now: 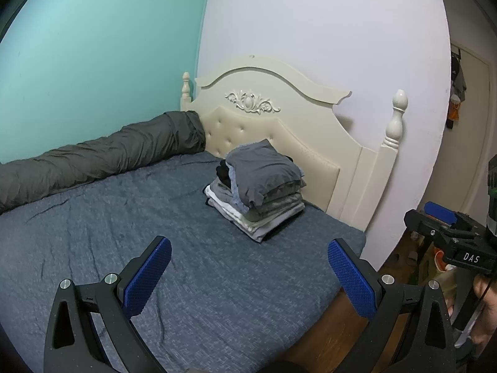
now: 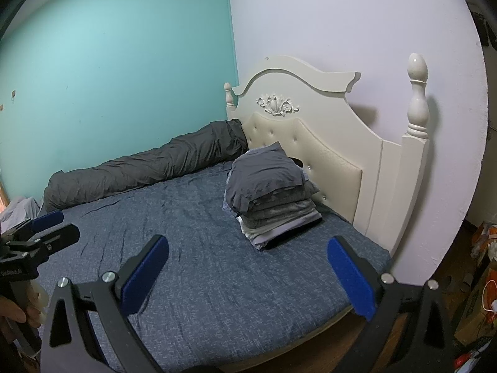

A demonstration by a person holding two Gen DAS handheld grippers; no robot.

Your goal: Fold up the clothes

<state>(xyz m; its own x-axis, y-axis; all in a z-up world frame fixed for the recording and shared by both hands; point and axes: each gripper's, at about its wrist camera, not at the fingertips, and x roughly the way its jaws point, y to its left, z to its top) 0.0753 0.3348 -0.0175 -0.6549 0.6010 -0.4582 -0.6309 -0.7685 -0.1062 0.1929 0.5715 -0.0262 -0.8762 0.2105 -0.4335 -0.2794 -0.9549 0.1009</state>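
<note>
A stack of folded clothes (image 1: 259, 189) (image 2: 270, 191), grey on top with white and black layers below, rests on the blue bed cover (image 1: 124, 233) (image 2: 202, 248) near the headboard. My left gripper (image 1: 248, 259) hovers open above the bed, short of the stack, holding nothing. My right gripper (image 2: 248, 258) is also open and empty, a little nearer the bed's right edge. The right gripper also appears at the right edge of the left wrist view (image 1: 447, 220), and the left gripper at the left edge of the right wrist view (image 2: 43, 227).
A rolled dark grey duvet (image 1: 102, 158) (image 2: 149, 164) lies along the teal wall. A cream headboard (image 1: 310, 143) (image 2: 335, 155) stands behind the stack. Boxes and clutter (image 2: 478, 279) sit on the wooden floor to the right. A person's hand (image 2: 14, 317) grips the left handle.
</note>
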